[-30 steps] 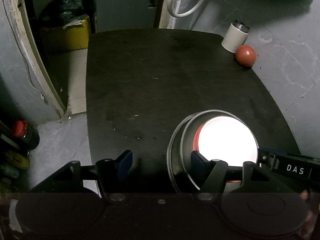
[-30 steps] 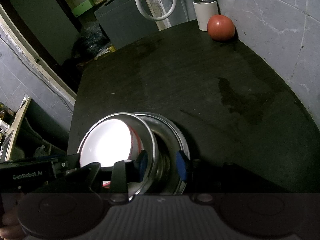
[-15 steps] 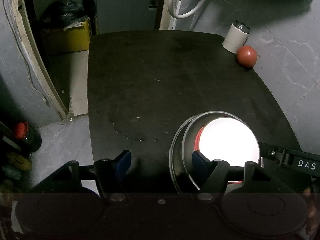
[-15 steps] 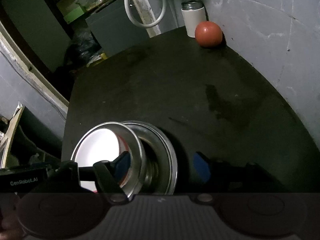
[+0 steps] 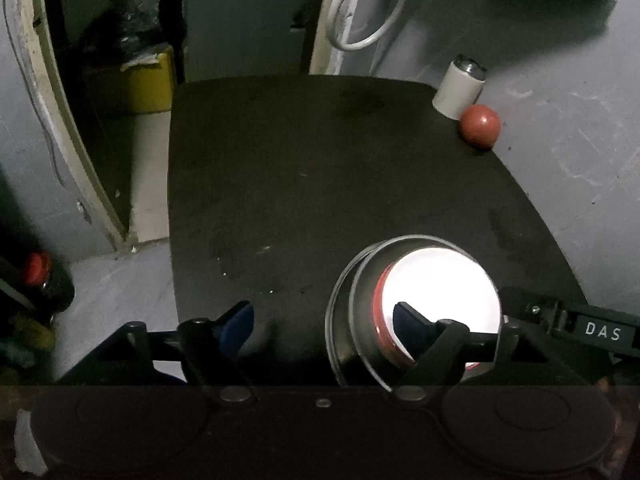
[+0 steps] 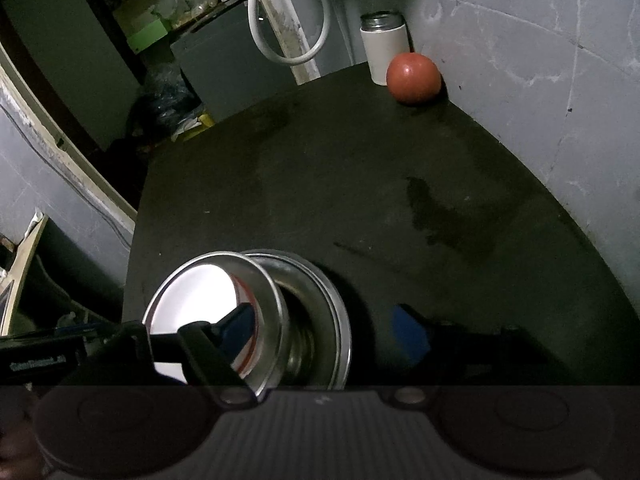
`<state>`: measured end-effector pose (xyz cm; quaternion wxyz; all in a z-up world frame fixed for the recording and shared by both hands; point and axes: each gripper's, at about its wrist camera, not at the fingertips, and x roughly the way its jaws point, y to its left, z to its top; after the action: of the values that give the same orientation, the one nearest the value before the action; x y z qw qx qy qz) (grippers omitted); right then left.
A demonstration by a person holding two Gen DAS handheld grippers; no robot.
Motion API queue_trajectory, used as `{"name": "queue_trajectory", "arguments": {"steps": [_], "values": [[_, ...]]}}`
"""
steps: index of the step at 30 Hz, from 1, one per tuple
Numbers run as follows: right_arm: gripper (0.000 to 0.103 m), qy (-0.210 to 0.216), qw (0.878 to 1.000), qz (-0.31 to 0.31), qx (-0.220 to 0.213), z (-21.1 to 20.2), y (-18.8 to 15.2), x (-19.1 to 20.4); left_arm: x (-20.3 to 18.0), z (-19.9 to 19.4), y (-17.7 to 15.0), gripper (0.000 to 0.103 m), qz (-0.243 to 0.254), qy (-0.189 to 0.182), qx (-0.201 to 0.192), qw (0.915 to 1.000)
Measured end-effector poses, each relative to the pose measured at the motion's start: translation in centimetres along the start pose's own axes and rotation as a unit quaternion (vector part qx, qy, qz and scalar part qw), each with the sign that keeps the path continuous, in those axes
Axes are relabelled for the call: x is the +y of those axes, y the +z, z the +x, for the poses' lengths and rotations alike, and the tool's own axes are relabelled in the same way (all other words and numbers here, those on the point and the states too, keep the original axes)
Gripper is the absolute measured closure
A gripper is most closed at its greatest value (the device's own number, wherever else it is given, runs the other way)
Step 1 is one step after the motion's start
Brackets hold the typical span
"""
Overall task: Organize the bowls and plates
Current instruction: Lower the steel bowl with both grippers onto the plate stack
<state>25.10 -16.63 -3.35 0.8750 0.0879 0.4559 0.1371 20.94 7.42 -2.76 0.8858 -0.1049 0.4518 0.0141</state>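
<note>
On the near part of the black table [image 5: 320,160] stands a nested stack: a wide steel dish [image 5: 334,320], a steel bowl [image 5: 360,280] in it, and a white bowl with a red outside [image 5: 440,292] innermost. My left gripper [image 5: 323,324] straddles the stack's left rim. Its jaws are opening, and the pads do not press on it. In the right wrist view the steel bowl [image 6: 268,292] leans inside the wide dish [image 6: 334,312]. The right gripper [image 6: 323,331] spans the stack's right rim. Its jaws are also opening and touch nothing.
A white can with a metal lid [image 5: 458,88] and a red ball-like fruit [image 5: 479,125] sit at the table's far right corner against the grey wall. A white hose [image 5: 360,20] hangs behind. A yellow bin [image 5: 148,80] stands left of the table.
The right gripper, pinched on the steel bowl's rim a second ago, has spread wide and let it go. The left gripper's jaws have widened a little. The stack stays put.
</note>
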Motion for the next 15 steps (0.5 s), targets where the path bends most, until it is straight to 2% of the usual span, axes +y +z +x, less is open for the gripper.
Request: {"name": "queue_trajectory", "arguments": {"steps": [15], "values": [[0.016, -0.002, 1.0, 0.003, -0.004, -0.3, -0.06, -0.05, -0.24, 0.14, 0.1, 0.017, 0.004, 0.006, 0.001, 1.0]]}}
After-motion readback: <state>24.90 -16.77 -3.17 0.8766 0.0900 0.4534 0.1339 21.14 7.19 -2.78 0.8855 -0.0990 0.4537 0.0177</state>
